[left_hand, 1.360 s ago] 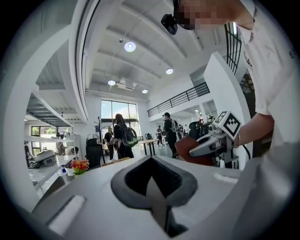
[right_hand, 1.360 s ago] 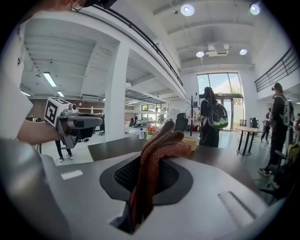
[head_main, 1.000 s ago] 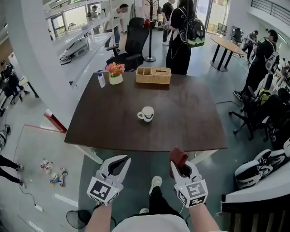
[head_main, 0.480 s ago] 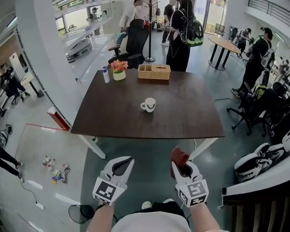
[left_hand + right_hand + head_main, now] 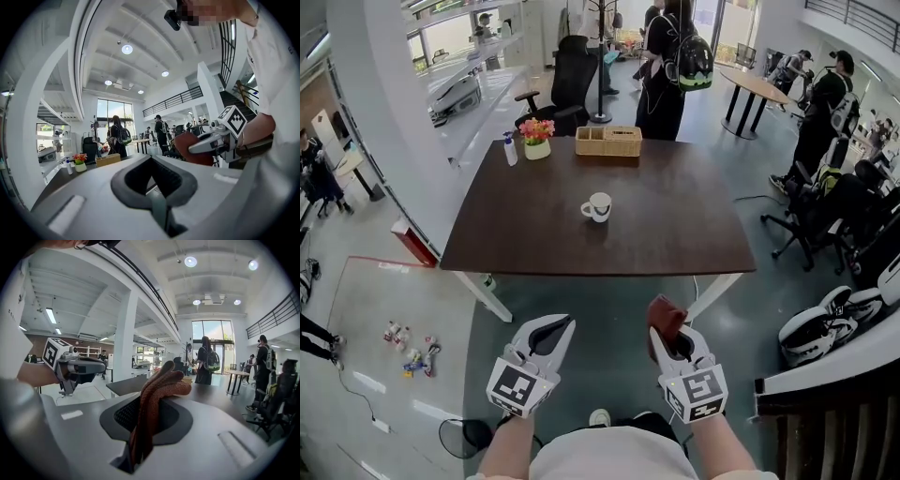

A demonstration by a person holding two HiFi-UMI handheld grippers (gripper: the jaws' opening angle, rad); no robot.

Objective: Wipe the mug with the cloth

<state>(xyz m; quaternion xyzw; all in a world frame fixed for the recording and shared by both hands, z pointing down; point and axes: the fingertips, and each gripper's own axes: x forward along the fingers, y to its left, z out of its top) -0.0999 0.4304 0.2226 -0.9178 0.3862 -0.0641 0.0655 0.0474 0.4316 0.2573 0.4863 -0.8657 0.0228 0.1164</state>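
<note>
One cloth (image 5: 665, 315) — clamped in right tongs (image 5: 675, 345).

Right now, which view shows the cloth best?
The right gripper view: the cloth fills its centre, clamped between the jaws, with its folds clear. The head view shows only a small reddish end poking from the right gripper. The left gripper view shows it side-on, partly behind that gripper.

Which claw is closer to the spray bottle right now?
Left. The left claw hangs short of the table, on the same side as the spray bottle at its far-left corner; the right claw, shut on the cloth, is farther right.
</note>
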